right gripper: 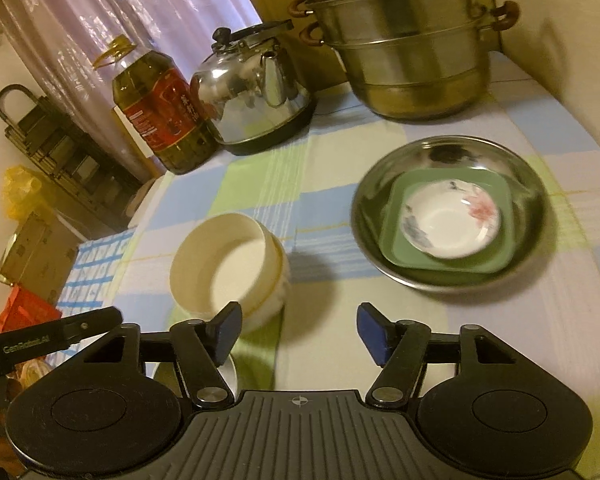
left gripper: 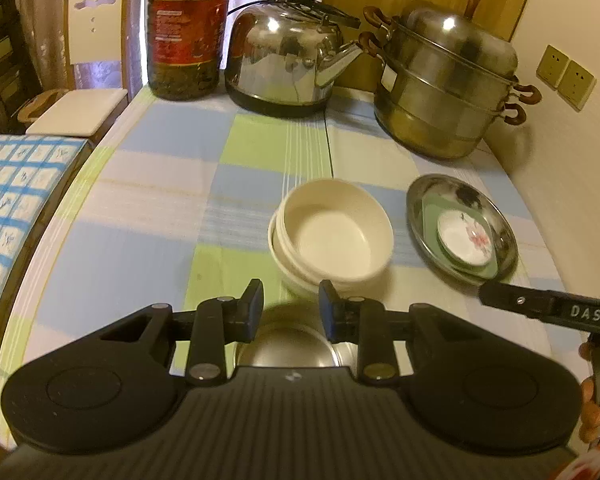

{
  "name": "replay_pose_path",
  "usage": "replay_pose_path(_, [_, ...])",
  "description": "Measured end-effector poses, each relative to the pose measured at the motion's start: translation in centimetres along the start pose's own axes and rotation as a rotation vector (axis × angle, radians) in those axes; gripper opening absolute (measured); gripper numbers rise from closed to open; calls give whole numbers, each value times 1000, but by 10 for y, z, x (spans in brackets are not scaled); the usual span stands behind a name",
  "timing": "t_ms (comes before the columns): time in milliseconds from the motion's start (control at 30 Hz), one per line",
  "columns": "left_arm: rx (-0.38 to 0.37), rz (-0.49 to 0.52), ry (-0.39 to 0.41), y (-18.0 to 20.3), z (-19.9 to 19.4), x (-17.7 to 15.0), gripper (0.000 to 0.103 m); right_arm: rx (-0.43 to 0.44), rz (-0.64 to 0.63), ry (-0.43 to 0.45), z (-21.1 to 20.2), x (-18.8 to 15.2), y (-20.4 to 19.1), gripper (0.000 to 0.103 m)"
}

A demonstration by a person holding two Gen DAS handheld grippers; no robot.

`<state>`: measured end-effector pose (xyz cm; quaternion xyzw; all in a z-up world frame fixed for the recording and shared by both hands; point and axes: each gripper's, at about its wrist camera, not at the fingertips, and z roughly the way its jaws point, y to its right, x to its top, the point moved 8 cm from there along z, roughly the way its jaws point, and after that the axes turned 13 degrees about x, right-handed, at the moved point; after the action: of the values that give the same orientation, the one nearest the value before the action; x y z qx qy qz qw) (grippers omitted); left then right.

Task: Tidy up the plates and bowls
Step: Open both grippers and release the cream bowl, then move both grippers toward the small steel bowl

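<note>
On the checked tabletop (left gripper: pixel 148 184), a cream bowl (left gripper: pixel 332 236) sits tilted inside a second cream bowl (left gripper: pixel 288 276) just below the centre of the left wrist view; in the right wrist view the same pair lies left of centre, the upper bowl leaning toward the left edge. To their right a steel basin (right gripper: pixel 448 140) holds a square green plate (right gripper: pixel 492 268), and a small white saucer with a pink flower (right gripper: pixel 452 220) rests on that plate. The left tool (left gripper: pixel 291 312) hangs at the lower centre of its frame with its jaws parted and nothing between them, just short of the stacked bowls, above a steel bowl (left gripper: pixel 288 348) partly hidden under it. The right tool (right gripper: pixel 296 332) stands wide apart and empty at the lower centre of its frame, near the bowls and short of the basin. Along the top of both views stand an oil bottle (left gripper: pixel 188 32), a steel kettle (left gripper: pixel 288 56) and a stacked steamer pot (left gripper: pixel 444 84).
</note>
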<state>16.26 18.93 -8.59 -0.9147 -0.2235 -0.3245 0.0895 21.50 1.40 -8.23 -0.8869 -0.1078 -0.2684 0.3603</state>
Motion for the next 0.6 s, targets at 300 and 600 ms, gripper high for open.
replay_pose_path(300, [5, -19, -21, 1, -37, -45, 27, -17, -16, -18, -56, -33, 17, 73])
replay_pose_path(600, [18, -24, -38, 3, -60, -83, 27, -26, -17, -48, -92, -64, 30, 74])
